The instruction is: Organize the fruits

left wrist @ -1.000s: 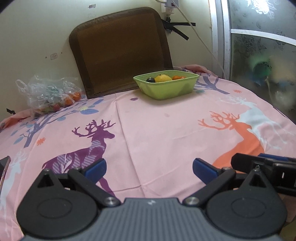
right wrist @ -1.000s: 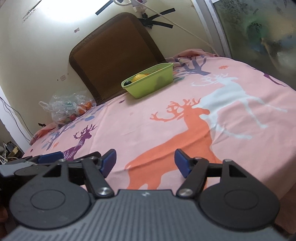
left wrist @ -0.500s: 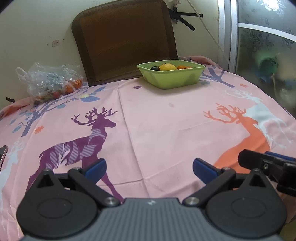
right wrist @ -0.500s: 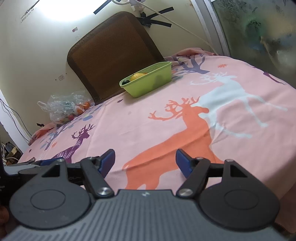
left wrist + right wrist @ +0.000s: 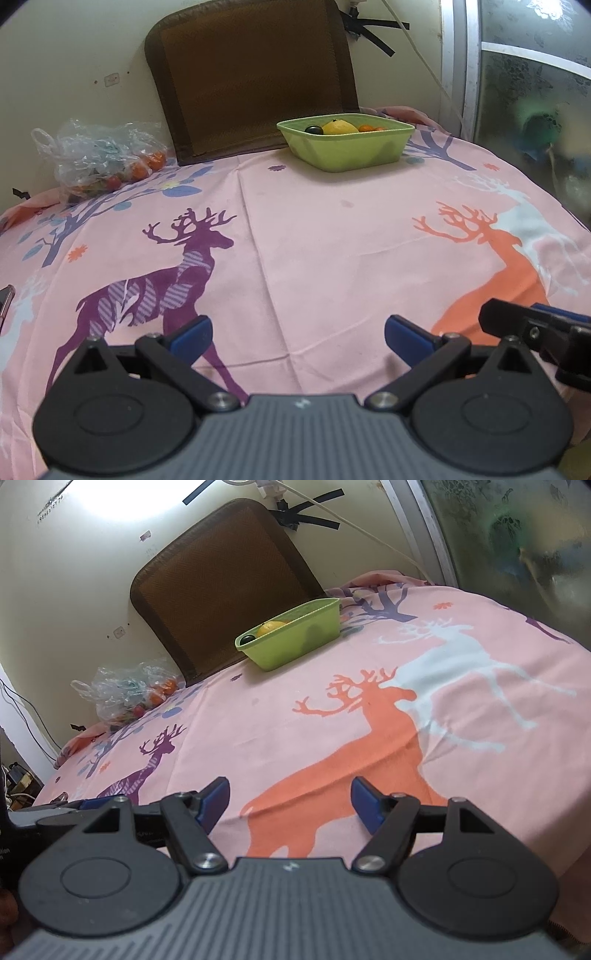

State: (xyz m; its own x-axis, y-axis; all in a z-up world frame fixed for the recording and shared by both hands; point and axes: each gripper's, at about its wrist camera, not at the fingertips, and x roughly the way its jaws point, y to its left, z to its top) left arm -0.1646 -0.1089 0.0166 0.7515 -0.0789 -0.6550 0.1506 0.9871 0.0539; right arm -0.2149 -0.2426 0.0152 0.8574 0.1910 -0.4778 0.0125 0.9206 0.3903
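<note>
A green bowl point(image 5: 347, 151) point(image 5: 295, 642) stands at the far side of the pink deer-print tablecloth point(image 5: 295, 236). Inside it lie a yellow lemon point(image 5: 340, 127) point(image 5: 271, 627), a dark round fruit point(image 5: 314, 129) point(image 5: 246, 639) and small orange fruits point(image 5: 369, 128). A clear plastic bag point(image 5: 99, 162) point(image 5: 127, 696) with more orange and red fruits sits at the far left by the wall. My left gripper point(image 5: 297, 334) hovers open and empty over the near edge. My right gripper point(image 5: 290, 801) is open and empty too, right beside it.
A brown cushion point(image 5: 251, 74) leans on the wall behind the bowl. A frosted glass door point(image 5: 535, 92) closes the right side. A white cable point(image 5: 351, 524) hangs down the wall. A phone edge point(image 5: 5, 302) shows at the left of the table.
Both grippers tilted up and drew slightly nearer the table, so the bowl and bag sit a little higher in view. Both stay open and empty.
</note>
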